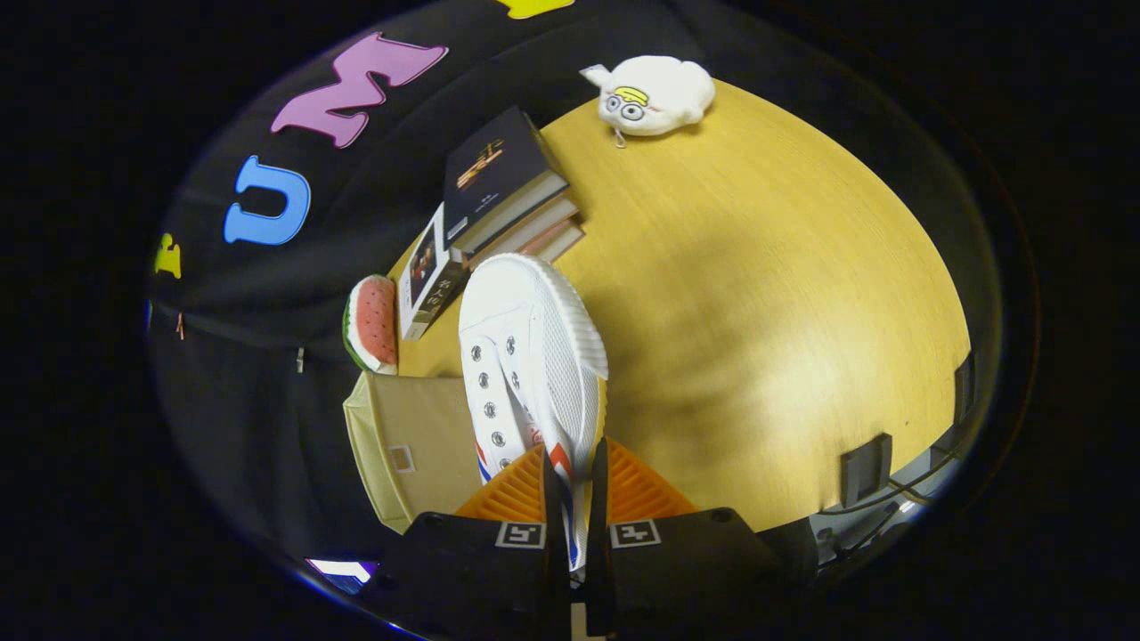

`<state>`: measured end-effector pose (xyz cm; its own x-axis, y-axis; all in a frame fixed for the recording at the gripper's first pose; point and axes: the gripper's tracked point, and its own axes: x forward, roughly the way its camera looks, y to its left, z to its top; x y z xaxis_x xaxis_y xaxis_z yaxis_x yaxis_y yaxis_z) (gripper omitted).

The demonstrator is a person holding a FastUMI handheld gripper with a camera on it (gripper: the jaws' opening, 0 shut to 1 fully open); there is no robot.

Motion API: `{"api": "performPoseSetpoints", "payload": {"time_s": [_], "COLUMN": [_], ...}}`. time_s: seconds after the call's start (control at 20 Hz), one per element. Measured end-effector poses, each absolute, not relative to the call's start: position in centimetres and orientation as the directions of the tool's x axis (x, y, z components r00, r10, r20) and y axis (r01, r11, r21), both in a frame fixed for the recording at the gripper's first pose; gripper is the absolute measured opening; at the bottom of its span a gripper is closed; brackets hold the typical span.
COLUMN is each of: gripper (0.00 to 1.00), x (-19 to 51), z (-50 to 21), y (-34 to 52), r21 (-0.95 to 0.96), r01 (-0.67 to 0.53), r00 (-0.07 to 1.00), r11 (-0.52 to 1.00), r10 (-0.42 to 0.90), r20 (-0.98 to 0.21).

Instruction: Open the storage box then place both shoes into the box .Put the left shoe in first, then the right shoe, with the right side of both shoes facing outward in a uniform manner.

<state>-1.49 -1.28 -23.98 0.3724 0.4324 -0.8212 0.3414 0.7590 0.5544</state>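
**White sneaker clamped in gripper above the table**

White canvas shoe (533, 356) sat pinched between the two fingers of the gripper (574, 485), both pressing on its heel end, toe pointing away toward the stacked books (508, 182). Beige storage box (419, 445) lay just beside the shoe, next to the fingers. Watermelon-slice toy (374, 322) rested beyond the box, near the books. White plush toy (655, 93) lay well apart on the far wooden table (784, 312).
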Motion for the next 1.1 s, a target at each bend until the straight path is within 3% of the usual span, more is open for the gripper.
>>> {"api": "performPoseSetpoints", "payload": {"time_s": [0.5,1.1], "gripper": [0.11,0.12], "x": [0.8,-2.6], "z": [-16.4,-18.2], "y": [13.8,25.1], "r21": [0.629,0.598], "r01": [0.279,0.217], "r00": [0.423,0.298], "r11": [0.725,0.771], "r10": [0.496,0.531], "r20": [-0.759,-0.793]}}
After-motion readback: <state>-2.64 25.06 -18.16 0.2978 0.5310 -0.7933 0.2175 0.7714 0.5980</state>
